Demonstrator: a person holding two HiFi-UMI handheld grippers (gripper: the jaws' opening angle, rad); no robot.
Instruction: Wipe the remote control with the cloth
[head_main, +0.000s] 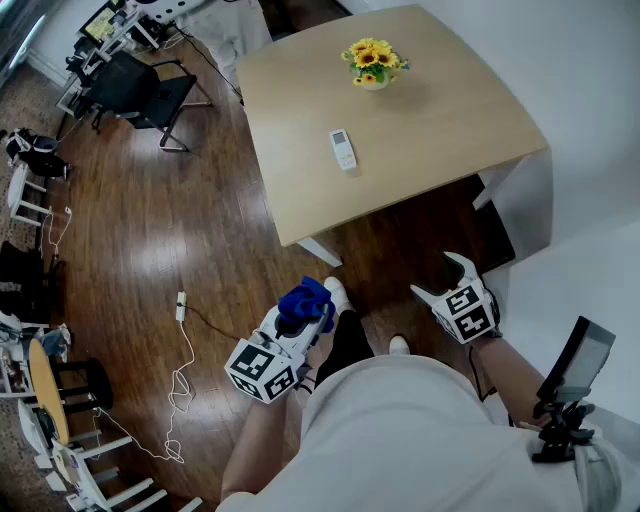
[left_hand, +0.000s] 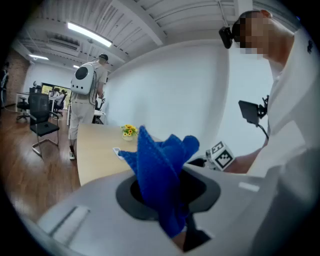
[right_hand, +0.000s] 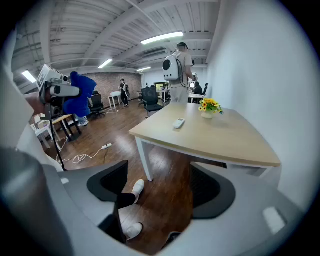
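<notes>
Cloth (head_main: 305, 298), blue and bunched, is clamped in my left claw (head_main: 316, 318), and its folds stick up past the jaw tips. My right claw (head_main: 437, 278) is spread wide with nothing between its jaws (only floor (head_main: 150, 230) and a white shoe (right_hand: 136, 189) show through the gap). I see the remote control (head_main: 343, 149) lying flat on the table (head_main: 450, 130), well ahead of both claws and touching neither. A pot of yellow flowers (head_main: 373, 64) stands beyond it. Both claws hang short of the table, over wood floor, the right tilted down more steeply than the left.
</notes>
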